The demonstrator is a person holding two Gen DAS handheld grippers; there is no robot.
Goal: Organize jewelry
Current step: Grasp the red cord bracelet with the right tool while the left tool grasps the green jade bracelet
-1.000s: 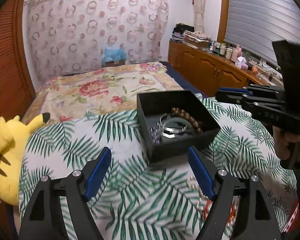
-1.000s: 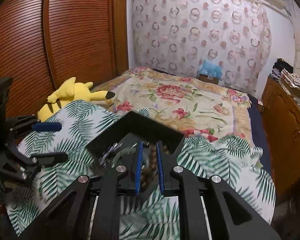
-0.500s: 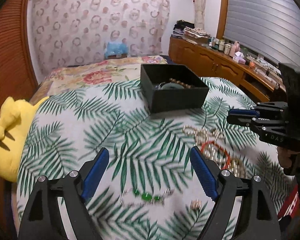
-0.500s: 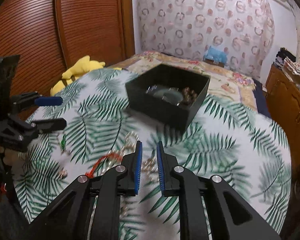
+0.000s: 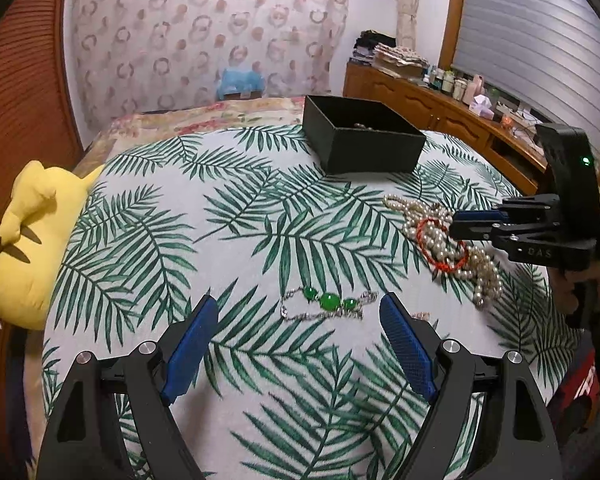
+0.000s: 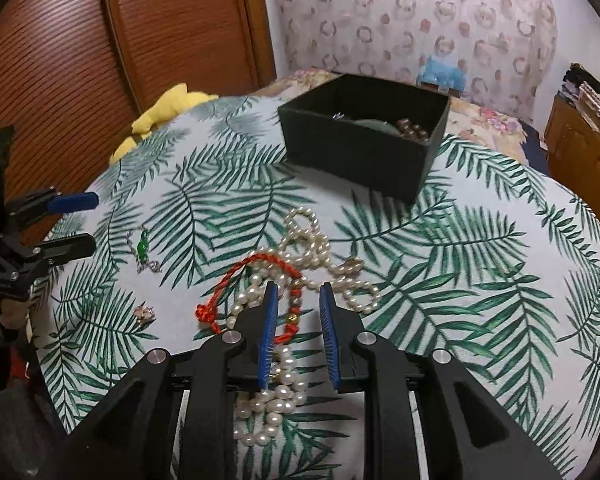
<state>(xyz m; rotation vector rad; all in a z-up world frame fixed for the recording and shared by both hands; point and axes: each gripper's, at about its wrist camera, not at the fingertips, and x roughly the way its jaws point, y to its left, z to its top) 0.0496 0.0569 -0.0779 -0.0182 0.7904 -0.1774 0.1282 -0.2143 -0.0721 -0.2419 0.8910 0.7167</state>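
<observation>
Two views checked. Left wrist: left gripper (image 5: pixel 298 316) jaws spread wide, nothing between the pads, poised over green-stone bracelet (image 5: pixel 327 303) lying flat on leaf-print cloth (image 5: pixel 236 240). Black box (image 5: pixel 362 144) well beyond, open-topped. Right gripper (image 5: pixel 460 226) at right edge, over pearl necklace (image 5: pixel 440 236) and red cord bracelet (image 5: pixel 440 246). Right wrist: right gripper (image 6: pixel 298 300) jaws narrow and opening, gripping nothing; red cord bracelet (image 6: pixel 260 276) and pearl necklace (image 6: pixel 320 248) heaped beneath and between them. Black box (image 6: pixel 360 152) beyond, beads inside. Yellow plush toy (image 6: pixel 168 108) at cloth's far-left edge.

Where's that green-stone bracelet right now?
The green-stone bracelet lies on the leaf-print cloth, straight ahead of the left gripper, with the pearl necklace to its right.
</observation>
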